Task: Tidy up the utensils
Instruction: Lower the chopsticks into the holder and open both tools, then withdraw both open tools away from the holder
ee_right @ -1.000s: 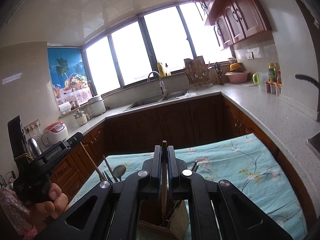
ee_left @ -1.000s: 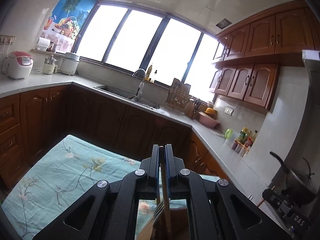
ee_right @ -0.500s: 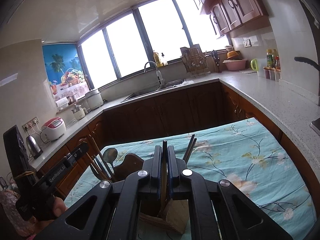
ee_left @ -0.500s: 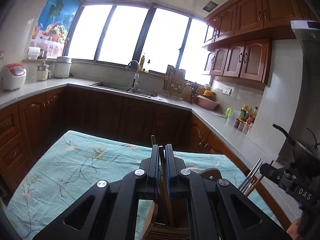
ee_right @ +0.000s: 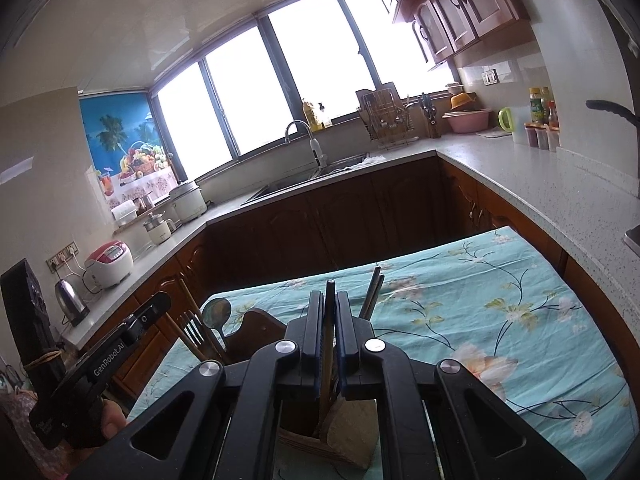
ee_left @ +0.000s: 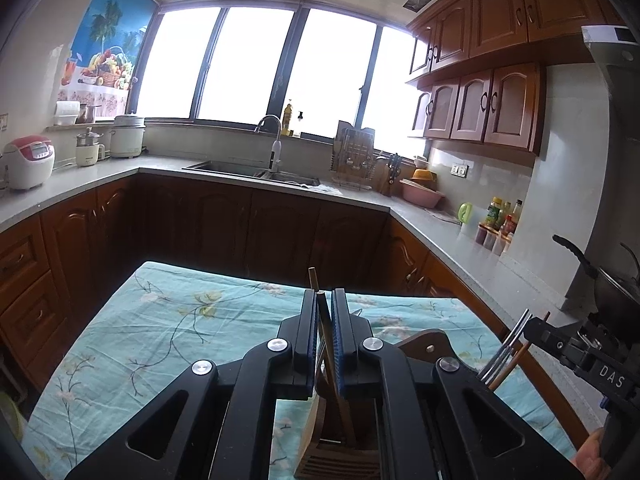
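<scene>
Item: left gripper (ee_left: 323, 304). Jaws drawn narrow, pinching a single wooden chopstick (ee_left: 326, 336) that runs down between the pads into the holder below; its tip stands just above the pads.

Item: right gripper (ee_right: 329, 308). Jaws likewise narrow, clamped on a dark slender utensil handle (ee_right: 329, 300); what kind of utensil, I cannot tell.

Item: wooden utensil holder (ee_right: 256, 330). Stands on the table under a teal floral cloth (ee_right: 500, 308), directly beneath both grippers. It already carries a spoon (ee_right: 216, 312), a fork (ee_right: 191, 326) and a pair of dark chopsticks (ee_right: 373, 294), all upright or slightly tilted.

Step in hand, as I judge it: each held piece is being lowered into a compartment of the holder.

Handling notes:
- Keep each stick near vertical, so the lower end finds its slot rather than a divider.
- Lower until the end seems to bottom out, then ease the jaws apart.
- Lift straight up afterwards; the standing utensils sit near enough to snag.
- Keep the two grippers apart over the holder.
</scene>
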